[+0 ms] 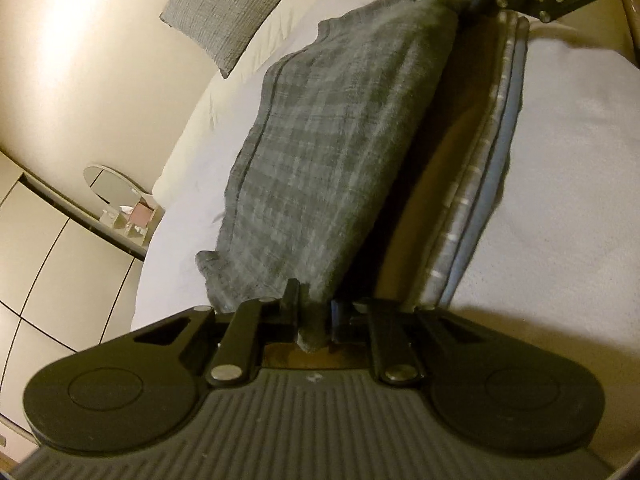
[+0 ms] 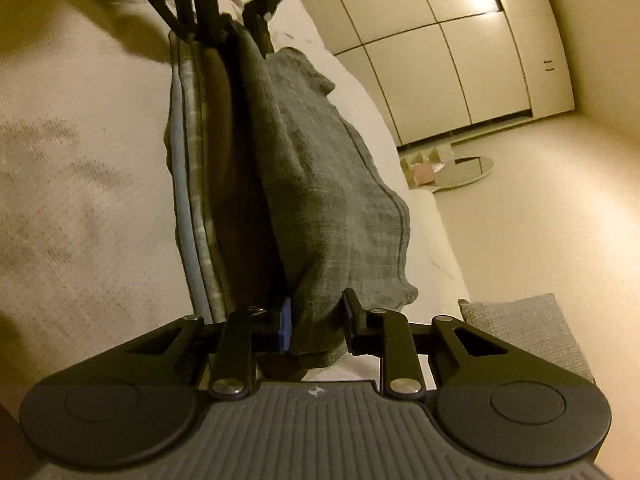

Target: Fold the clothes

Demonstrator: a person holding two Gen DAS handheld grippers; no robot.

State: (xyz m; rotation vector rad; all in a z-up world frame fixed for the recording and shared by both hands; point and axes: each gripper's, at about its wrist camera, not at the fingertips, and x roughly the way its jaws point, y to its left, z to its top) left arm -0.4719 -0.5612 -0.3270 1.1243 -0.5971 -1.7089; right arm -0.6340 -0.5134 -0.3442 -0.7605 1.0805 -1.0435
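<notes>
bed (image 1: 560, 160) under wardrobe wall; each hand-held gripper (image 1: 314, 312) (image 2: 316, 322) pinches grey cloth (image 1: 320, 140).

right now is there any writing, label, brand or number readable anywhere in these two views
No readable text in either view.
A small pale mark on the left gripper body and a small round emblem on the right gripper body are too small to read.
The grey checked garment shows no label or print.

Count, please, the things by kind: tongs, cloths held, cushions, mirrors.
Tongs: 2, the left tongs and the right tongs
Grey checked cloth held: 1
Grey cushion: 1
Round mirror: 1
Total: 5
</notes>
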